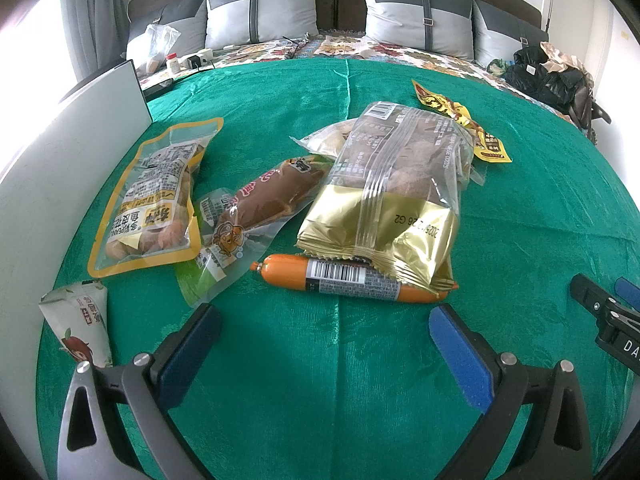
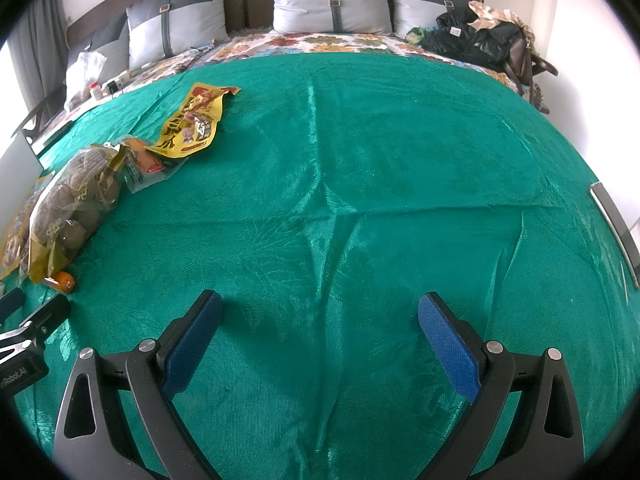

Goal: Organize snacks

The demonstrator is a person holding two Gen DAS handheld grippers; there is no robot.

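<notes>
Left gripper: your left gripper (image 1: 325,322) is spread wide with nothing between its blue pads, low centre of the left view, over the green cloth (image 1: 520,216).
Right gripper: your right gripper (image 2: 320,312) is just as wide open and holds nothing, with bare cloth ahead of it.
Sausage: the orange sausage (image 1: 352,278) lies crosswise just above your left fingertips, its right end under the gold bag (image 1: 394,200).
Gold bag: centre of frame, lying over a pale packet (image 1: 330,140) behind it.
Brown pouch: the brown pouch (image 1: 260,208) lies left of the gold bag, overlapping the peanut bag (image 1: 154,200).
Date packet: the date packet (image 1: 80,324) sits at lower left, beside the white board (image 1: 52,168).
Yellow wrapper: the yellow wrapper (image 1: 464,124) lies at upper right, behind the gold bag.
Background: pillows (image 1: 420,12) line the top of the frame.
</notes>
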